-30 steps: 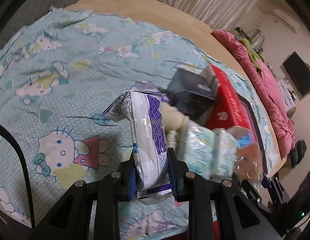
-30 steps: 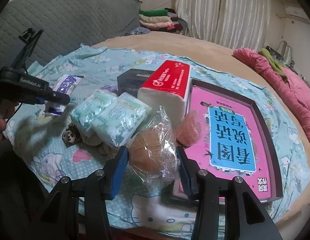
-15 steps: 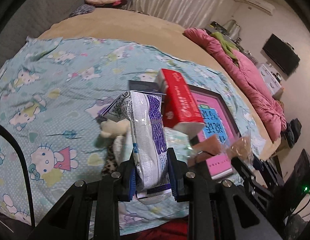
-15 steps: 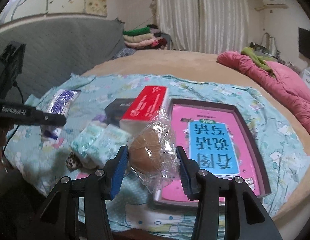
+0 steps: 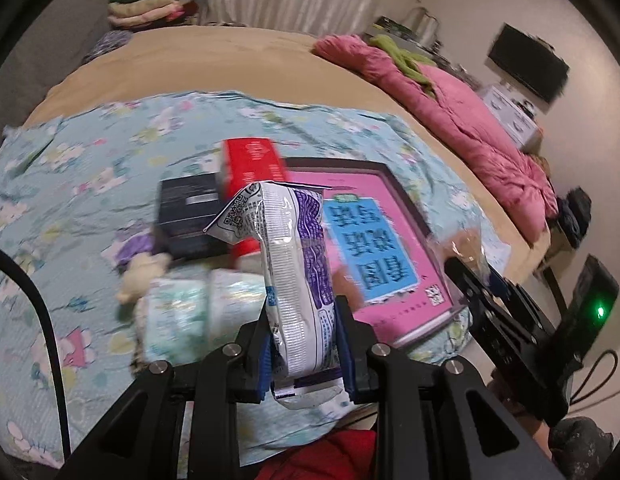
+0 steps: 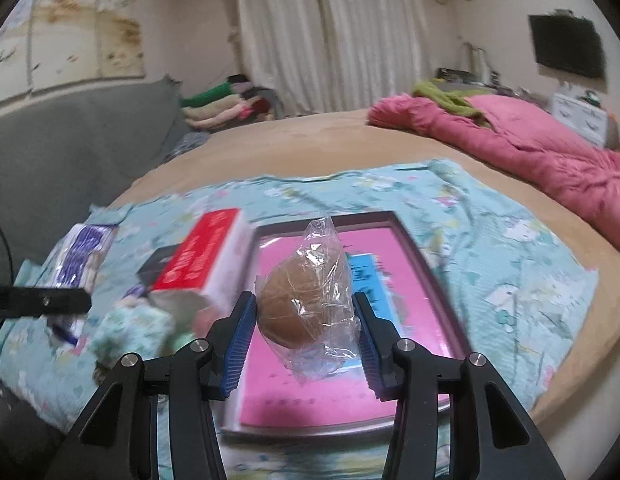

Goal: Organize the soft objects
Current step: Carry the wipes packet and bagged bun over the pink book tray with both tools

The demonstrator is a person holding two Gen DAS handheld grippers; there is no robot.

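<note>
Colours and patterns: white-and-purple printed packet (image 5: 298, 280) between black gripper fingers with blue pads (image 5: 264, 354); brown bun in clear wrap (image 6: 306, 300); red-and-white tissue pack (image 6: 202, 254); dark navy box (image 5: 186, 212); pink book with a blue panel (image 5: 370, 248) in a dark-framed tray (image 6: 430, 276); pale green printed packs (image 5: 178, 316); light blue cartoon-cat sheet (image 5: 70, 184); pink quilt (image 6: 530, 152); tan bedspread (image 6: 310, 148).

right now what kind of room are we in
Most likely a bedroom in a home: a big bed with a pink quilt, folded clothes stacked by the long curtains, and a wall-mounted TV.
</note>
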